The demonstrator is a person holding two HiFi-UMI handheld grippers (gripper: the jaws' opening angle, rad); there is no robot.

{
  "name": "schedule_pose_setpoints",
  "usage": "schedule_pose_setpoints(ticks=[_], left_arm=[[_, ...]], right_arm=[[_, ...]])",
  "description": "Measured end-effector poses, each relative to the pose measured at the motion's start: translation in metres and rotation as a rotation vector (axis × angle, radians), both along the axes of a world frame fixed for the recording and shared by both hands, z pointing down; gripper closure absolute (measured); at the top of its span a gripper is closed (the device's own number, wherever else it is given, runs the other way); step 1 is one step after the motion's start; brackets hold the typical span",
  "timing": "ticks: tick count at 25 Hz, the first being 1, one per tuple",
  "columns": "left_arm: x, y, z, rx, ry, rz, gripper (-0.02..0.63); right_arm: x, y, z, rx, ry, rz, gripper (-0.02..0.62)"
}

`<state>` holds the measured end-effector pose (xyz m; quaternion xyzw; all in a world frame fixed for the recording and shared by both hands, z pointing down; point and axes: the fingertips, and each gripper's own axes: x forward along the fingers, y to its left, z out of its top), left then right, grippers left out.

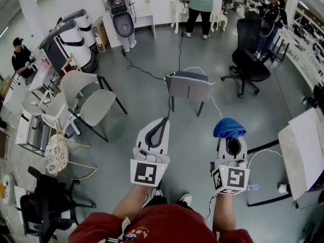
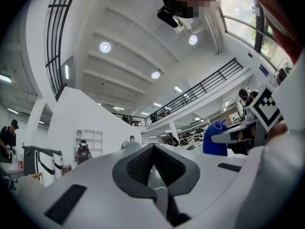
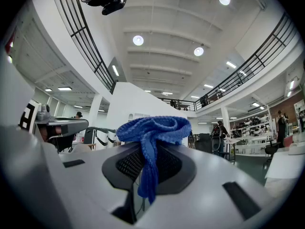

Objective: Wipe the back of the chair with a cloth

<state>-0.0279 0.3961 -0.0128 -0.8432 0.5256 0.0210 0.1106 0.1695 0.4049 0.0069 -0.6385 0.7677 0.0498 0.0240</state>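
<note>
Head view: right tool (image 1: pixel 229 135) pinches the blue cloth (image 1: pixel 229 127) at its tip, left tool (image 1: pixel 164 120) closed empty, chair (image 1: pixel 190 87) well ahead

The cloth (image 3: pixel 155 128) is showing a coarse knit. On the right gripper (image 3: pixel 145 162) the shell (image 3: pixel 228 194) is looking like smooth white plastic, the pads (image 3: pixel 126 163) matt and mesh-textured; the distant chair (image 1: pixel 189 86) is perhaps fabric-covered.

Was lit by round ceiling lights (image 3: pixel 138 40), laid with a grey floor (image 1: pixel 147 105), edged by a railed balcony (image 2: pixel 206 88), furnished with a black office chair (image 1: pixel 250 59).
</note>
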Motion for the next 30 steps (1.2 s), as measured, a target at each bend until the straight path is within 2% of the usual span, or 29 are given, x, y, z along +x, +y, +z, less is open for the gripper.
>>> schedule_pose_setpoints(ticks=[7,22,30], left_arm=[[-0.009,-0.002,0.002,-0.005,0.008,-0.004,0.592],[-0.096,-0.023,0.015,-0.018,0.038,0.027,0.592],[-0.104,-0.041,0.024,-0.016,0.042,0.045,0.592]], right_arm=[[-0.007,-0.003,0.004,-0.011,-0.007,0.004,0.534],[-0.085,-0.018,0.017,-0.018,-0.054,0.069,0.532],[-0.093,-0.034,0.026,-0.033,-0.048,0.085,0.532]])
